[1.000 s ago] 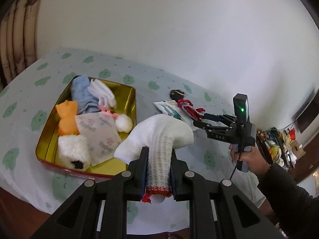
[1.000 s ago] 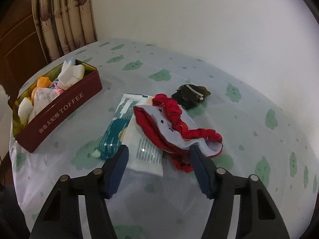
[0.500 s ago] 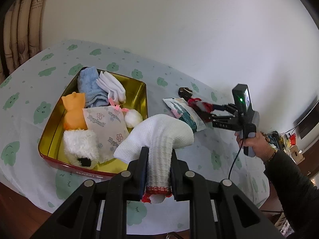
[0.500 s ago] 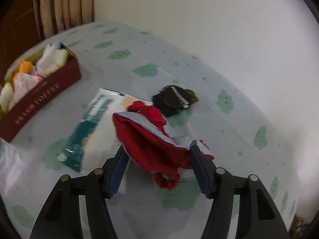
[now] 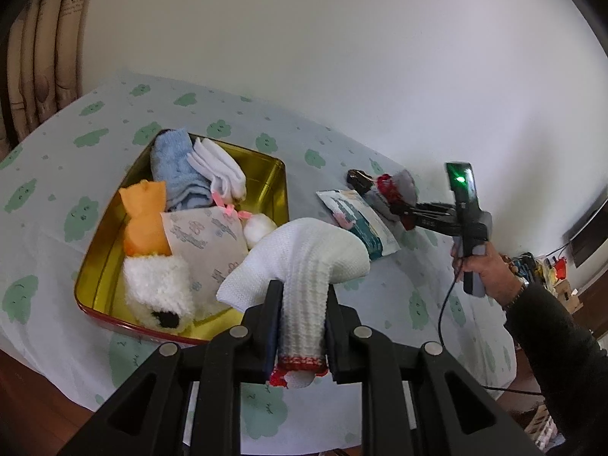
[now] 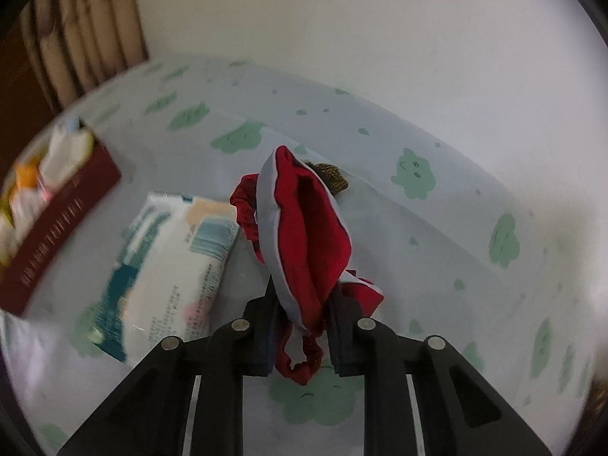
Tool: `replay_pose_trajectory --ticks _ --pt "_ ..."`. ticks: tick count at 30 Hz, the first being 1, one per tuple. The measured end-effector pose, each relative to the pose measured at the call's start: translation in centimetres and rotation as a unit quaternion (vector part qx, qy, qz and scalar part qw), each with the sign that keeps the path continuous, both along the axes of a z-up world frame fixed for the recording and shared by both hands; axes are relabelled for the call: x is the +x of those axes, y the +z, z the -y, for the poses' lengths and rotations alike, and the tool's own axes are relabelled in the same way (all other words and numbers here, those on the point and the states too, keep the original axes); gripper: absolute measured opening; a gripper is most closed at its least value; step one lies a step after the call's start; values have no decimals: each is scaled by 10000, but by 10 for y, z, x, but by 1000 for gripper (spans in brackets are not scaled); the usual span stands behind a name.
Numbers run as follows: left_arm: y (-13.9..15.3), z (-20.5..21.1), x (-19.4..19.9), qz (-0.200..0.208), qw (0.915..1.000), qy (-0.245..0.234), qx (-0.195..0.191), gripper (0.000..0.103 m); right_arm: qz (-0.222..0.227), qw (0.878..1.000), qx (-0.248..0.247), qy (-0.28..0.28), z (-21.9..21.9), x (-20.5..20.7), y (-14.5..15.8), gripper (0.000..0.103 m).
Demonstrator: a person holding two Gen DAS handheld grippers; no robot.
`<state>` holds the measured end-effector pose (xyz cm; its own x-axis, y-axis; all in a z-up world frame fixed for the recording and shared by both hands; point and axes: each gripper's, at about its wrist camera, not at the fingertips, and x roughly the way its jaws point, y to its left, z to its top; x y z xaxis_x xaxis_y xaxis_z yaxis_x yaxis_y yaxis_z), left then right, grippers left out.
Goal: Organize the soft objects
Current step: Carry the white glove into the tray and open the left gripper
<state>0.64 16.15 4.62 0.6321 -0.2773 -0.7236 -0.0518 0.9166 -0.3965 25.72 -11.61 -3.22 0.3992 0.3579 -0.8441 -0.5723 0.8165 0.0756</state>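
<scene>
While the left gripper [image 5: 300, 315] clamps a ribbed white sock [image 5: 304, 266], right gripper [image 6: 302, 326] pinching crumpled red cloth [image 6: 307, 235]

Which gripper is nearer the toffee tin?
Left. The left gripper, clamping a white sock, sits at the tin's near corner; the right gripper holds red cloth beyond it.

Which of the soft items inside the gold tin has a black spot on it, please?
The fluffy white plush at the tin's near corner; the others show none.
</scene>
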Motion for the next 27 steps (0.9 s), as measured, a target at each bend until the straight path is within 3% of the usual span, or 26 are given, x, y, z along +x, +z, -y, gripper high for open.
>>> replay_pose_trajectory --ticks 7,15,22,27 --pt "3 -9 0 130 9996 181 145 20 -86 9932 1033 -536 32 -41 20 18" --pt "4 -23 15 180 9989 180 404 20 -366 9742 1981 -1022 69 -92 35 18" --pt "-8 -17 44 -10 9983 -83 581 21 -490 9637 2274 -1309 88 -124 37 18" --pt "-28 1 58 -243 9902 -168 1362 25 -453 9644 2271 -1274 87 -135 44 18"
